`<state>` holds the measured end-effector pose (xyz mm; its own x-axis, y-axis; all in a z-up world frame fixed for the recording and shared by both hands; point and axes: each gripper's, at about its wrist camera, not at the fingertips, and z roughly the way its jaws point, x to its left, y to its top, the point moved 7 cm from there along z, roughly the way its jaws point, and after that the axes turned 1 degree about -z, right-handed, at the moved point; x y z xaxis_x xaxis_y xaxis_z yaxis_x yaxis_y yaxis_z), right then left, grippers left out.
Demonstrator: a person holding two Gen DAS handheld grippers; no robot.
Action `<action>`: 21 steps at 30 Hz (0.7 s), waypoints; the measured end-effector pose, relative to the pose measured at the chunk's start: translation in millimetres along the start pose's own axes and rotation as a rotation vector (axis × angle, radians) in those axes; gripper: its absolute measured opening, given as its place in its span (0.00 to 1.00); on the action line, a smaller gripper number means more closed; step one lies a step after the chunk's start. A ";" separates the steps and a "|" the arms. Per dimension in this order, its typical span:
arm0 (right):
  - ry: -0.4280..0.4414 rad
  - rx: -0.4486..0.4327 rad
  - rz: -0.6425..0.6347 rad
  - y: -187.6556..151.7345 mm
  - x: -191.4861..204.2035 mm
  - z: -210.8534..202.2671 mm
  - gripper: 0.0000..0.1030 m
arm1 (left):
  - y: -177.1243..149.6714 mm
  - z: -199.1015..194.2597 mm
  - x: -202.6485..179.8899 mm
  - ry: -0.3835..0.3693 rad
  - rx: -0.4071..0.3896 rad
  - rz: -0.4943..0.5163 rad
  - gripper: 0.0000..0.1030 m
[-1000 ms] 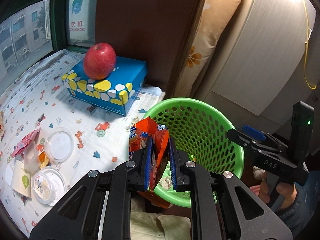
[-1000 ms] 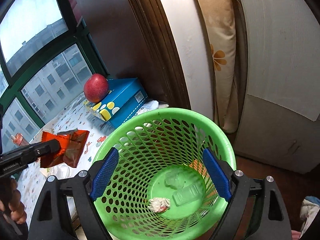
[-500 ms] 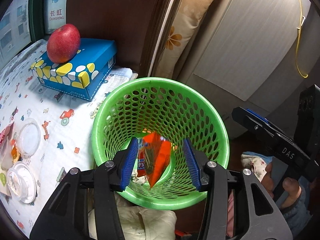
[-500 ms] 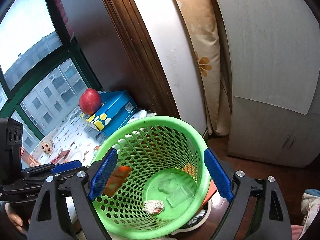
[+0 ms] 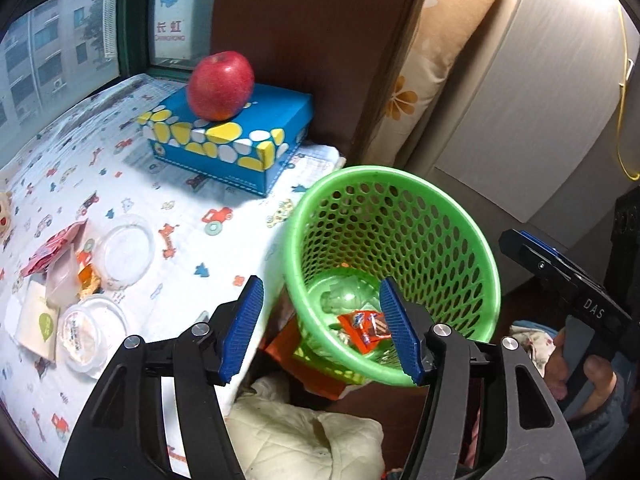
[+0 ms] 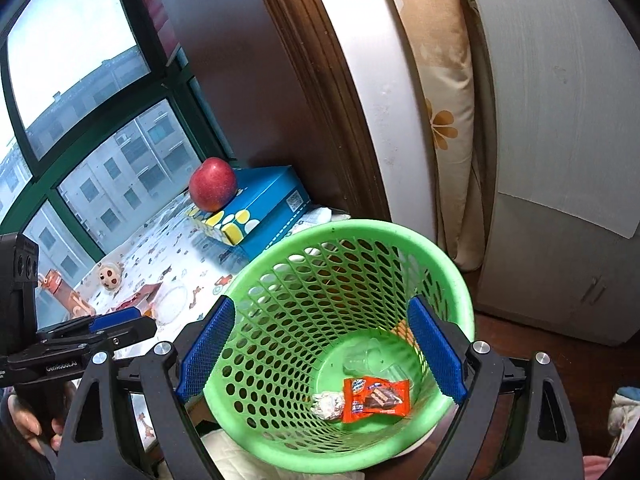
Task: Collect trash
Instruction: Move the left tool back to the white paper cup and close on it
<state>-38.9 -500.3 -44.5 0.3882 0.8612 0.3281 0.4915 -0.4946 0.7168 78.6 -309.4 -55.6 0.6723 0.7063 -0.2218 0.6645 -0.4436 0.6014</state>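
Nearest to us, our left gripper [image 5: 320, 326] hangs with its blue fingers spread wide and nothing between them, just above the near rim of the green basket [image 5: 452, 216]. Our right gripper [image 6: 320, 350] is spread too, its fingers standing either side of the basket; we cannot tell whether they touch the wall.

Down in the bottom of the basket lies the orange snack wrapper [image 6: 376, 399], flat beside a crumpled ball of paper [image 6: 327, 405] and some clear plastic pieces [image 6: 370, 358]. So we judge one drop as done and the step in hand as going for the next piece.

Further out on the printed cloth [image 5: 180, 208], more trash waits: two clear round lids [image 5: 124, 248], a pink wrapper [image 5: 52, 246] and a white paper packet [image 5: 38, 322]. Next, the left gripper should swing over there, come down low and pinch a thin edge.

Farthest off, a red apple [image 5: 221, 85] sits on a blue box [image 5: 240, 136]; we would leave those alone.
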 end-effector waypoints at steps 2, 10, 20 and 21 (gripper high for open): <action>0.015 0.008 -0.014 -1.2 11.3 3.9 0.83 | -2.3 -5.2 18.8 0.033 -0.009 -0.023 0.59; 0.084 0.050 -0.083 -7.5 63.8 24.2 0.83 | -13.1 -32.6 102.3 0.182 -0.050 -0.131 0.59; 0.172 0.099 -0.176 -17.9 133.2 46.1 0.83 | -36.7 -60.0 216.2 0.338 -0.051 -0.256 0.68; 0.180 0.104 -0.183 -19.2 139.7 48.5 0.83 | -37.7 -60.5 225.6 0.348 -0.046 -0.256 0.68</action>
<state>43.7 -376.2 -42.3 0.1450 0.9397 0.3098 0.6221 -0.3301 0.7100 185.5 -99.9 -81.9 0.3325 0.9377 -0.1011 0.7750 -0.2106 0.5959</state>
